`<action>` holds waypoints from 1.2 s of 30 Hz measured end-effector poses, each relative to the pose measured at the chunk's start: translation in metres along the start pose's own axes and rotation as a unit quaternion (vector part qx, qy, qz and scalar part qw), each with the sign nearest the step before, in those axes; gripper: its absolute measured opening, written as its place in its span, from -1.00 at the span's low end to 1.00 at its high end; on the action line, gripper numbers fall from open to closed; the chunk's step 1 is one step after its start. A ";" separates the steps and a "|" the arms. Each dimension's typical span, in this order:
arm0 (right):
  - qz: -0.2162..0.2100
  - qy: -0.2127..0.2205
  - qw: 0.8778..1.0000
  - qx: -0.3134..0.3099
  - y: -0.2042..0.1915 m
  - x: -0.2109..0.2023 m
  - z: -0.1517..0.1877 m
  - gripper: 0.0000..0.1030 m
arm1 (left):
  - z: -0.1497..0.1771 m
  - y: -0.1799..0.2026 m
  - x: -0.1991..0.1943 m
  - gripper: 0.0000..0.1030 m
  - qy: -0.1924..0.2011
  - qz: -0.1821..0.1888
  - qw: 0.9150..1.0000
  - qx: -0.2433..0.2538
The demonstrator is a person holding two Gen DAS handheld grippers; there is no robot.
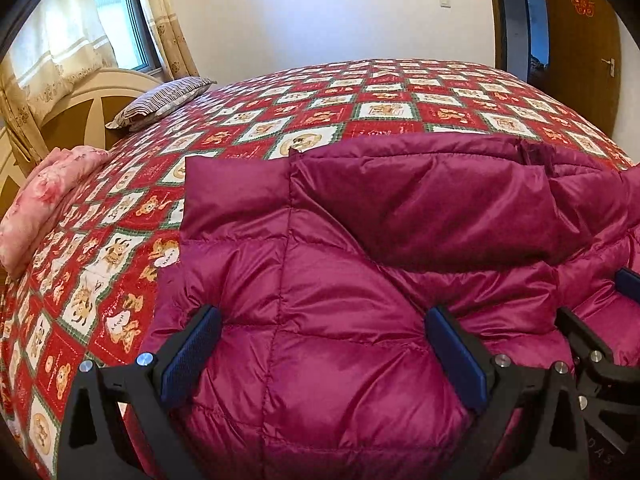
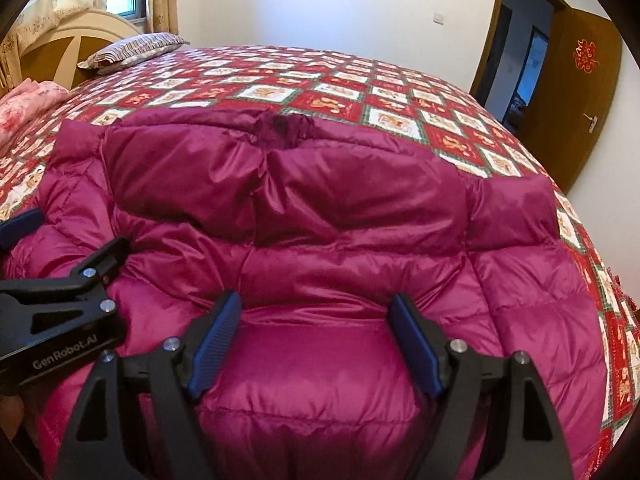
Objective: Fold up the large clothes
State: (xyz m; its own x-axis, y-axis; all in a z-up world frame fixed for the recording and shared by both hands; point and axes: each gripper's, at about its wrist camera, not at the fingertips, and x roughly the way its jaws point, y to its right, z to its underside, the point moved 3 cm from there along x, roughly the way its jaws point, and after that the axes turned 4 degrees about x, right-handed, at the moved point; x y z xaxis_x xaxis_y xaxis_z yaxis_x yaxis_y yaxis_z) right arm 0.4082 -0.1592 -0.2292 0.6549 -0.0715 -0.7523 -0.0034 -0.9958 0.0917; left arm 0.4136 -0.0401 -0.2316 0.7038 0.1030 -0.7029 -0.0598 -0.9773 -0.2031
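Note:
A shiny magenta down jacket (image 1: 360,240) lies spread on the bed, its hood or upper part folded over toward me (image 2: 320,192). My left gripper (image 1: 323,316) rests low on the jacket's near left part. Its jaws stand wide and puffy fabric bulges between the blue pads (image 1: 188,356). My right gripper (image 2: 316,300) sits beside it on the jacket's near middle, also wide, with a padded fold rising between its pads (image 2: 416,344). Each gripper shows in the other's view: the right one (image 1: 600,304) at the right edge, the left one (image 2: 76,236) at the left edge.
The bed carries a red patchwork bedspread (image 1: 360,96) with bear squares. A striped pillow (image 1: 160,100) and a pink folded quilt (image 1: 44,208) lie by the headboard (image 1: 92,108) on the left. A curtained window (image 1: 120,20) is behind; a brown door (image 2: 580,88) stands open at right.

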 end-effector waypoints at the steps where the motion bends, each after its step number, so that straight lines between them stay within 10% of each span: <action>1: 0.000 0.000 1.000 0.001 0.000 0.000 0.000 0.57 | 0.000 0.000 0.000 0.98 0.000 -0.001 1.000 0.000; 26: 0.006 0.044 0.999 -0.011 0.008 -0.093 0.055 0.73 | 0.079 -0.068 -0.105 0.98 0.040 0.011 0.995 -0.091; 31: 0.005 0.030 0.999 -0.019 0.003 -0.089 0.081 0.81 | 0.115 -0.091 -0.072 0.98 -0.048 0.054 0.984 -0.163; 36: 0.012 0.015 1.000 -0.012 0.005 -0.080 0.082 0.94 | 0.114 -0.084 -0.075 0.98 -0.026 0.079 0.984 -0.160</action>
State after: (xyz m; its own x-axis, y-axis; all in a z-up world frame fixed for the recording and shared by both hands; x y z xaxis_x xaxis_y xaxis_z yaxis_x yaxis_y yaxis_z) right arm 0.2942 -0.1635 -0.2223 0.6770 -0.0938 -0.7300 -0.0025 -0.9921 0.1252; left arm 0.2851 0.0555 -0.2394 0.6657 -0.0531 -0.7444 0.0659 -0.9894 0.1295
